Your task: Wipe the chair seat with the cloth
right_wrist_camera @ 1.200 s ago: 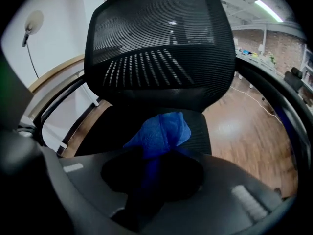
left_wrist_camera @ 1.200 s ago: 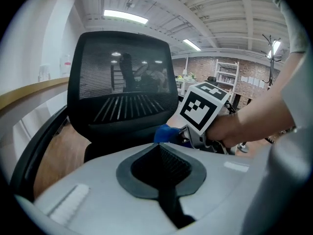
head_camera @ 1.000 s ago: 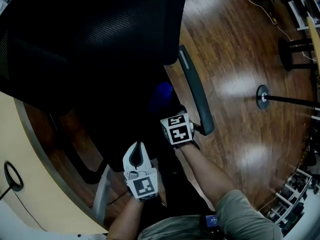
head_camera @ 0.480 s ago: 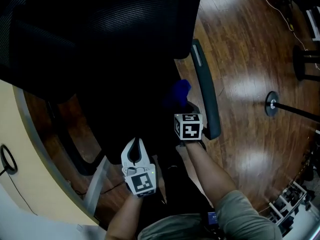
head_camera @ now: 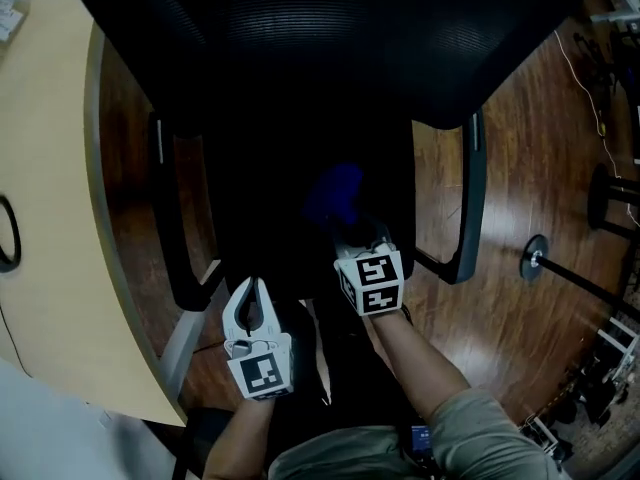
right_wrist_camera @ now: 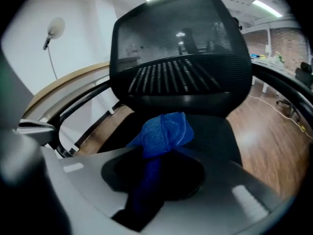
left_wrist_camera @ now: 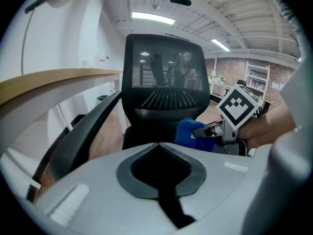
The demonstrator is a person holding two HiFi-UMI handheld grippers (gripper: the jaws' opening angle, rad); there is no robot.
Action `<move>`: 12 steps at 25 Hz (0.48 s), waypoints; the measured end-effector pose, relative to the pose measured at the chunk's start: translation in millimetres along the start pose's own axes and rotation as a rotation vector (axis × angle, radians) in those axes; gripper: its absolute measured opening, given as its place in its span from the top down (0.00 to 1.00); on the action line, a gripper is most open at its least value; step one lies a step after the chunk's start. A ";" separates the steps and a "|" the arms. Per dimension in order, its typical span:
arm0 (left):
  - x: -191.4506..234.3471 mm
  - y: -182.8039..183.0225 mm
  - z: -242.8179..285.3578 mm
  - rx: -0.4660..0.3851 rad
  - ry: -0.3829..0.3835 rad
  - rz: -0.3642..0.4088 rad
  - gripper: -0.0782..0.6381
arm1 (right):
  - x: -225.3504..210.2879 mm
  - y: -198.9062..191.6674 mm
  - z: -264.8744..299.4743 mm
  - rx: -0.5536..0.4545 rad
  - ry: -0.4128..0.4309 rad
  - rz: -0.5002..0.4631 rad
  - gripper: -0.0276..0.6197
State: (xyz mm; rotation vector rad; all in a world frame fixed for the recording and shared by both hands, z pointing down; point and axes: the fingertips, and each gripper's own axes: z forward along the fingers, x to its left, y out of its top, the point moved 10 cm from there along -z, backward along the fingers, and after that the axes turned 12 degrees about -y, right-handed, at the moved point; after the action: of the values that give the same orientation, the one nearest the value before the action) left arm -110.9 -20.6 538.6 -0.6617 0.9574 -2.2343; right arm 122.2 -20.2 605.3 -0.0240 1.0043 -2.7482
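A black office chair faces me, its dark seat [head_camera: 270, 208] below the mesh backrest [head_camera: 330, 38]. My right gripper [head_camera: 347, 230] is shut on a bunched blue cloth [head_camera: 335, 193] and holds it over the right middle of the seat. In the right gripper view the cloth [right_wrist_camera: 164, 131] sticks out past the closed jaws of the right gripper [right_wrist_camera: 156, 166], with the seat [right_wrist_camera: 215, 136] behind it. My left gripper [head_camera: 250, 288] hangs at the seat's near left edge, shut and with nothing in it. In its own view, the left gripper [left_wrist_camera: 159, 148] looks toward the cloth [left_wrist_camera: 188, 131].
Black armrests stand on both sides, left [head_camera: 165, 218] and right [head_camera: 470, 208]. A curved light wooden desk [head_camera: 50, 218] lies close on the left. Wooden floor [head_camera: 530, 148] with a round stand base [head_camera: 530, 258] and a cable is to the right.
The chair has swung in the view from skewed to square in front of me. Both grippers have shifted sideways over the near seat edge. The cloth has stayed in the right gripper.
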 end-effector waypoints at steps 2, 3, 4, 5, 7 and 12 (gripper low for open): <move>10.4 -3.6 -17.1 -0.009 0.025 -0.015 0.88 | 41.8 4.3 2.3 -0.007 0.074 -0.054 0.82; 14.4 -5.4 -25.1 -0.014 0.036 -0.026 0.88 | 61.3 5.4 3.6 -0.007 0.108 -0.077 0.82; 18.3 -7.4 -32.6 -0.019 0.047 -0.039 0.88 | 79.9 5.9 5.3 -0.006 0.139 -0.097 0.82; 22.5 -9.6 -39.7 -0.023 0.057 -0.052 0.88 | 97.6 5.8 7.4 -0.002 0.168 -0.117 0.82; 31.4 -14.6 -52.2 -0.030 0.071 -0.073 0.88 | 130.2 4.2 11.9 0.011 0.218 -0.161 0.81; 50.9 -27.2 -72.8 -0.030 0.090 -0.100 0.88 | 190.5 -9.9 28.3 0.055 0.304 -0.300 0.81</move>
State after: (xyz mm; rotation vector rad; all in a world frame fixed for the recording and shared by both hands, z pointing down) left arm -201.9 -7.8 525.0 -0.6394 1.0242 -2.3589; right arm -63.3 -70.1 622.3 0.2832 1.0730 -3.1205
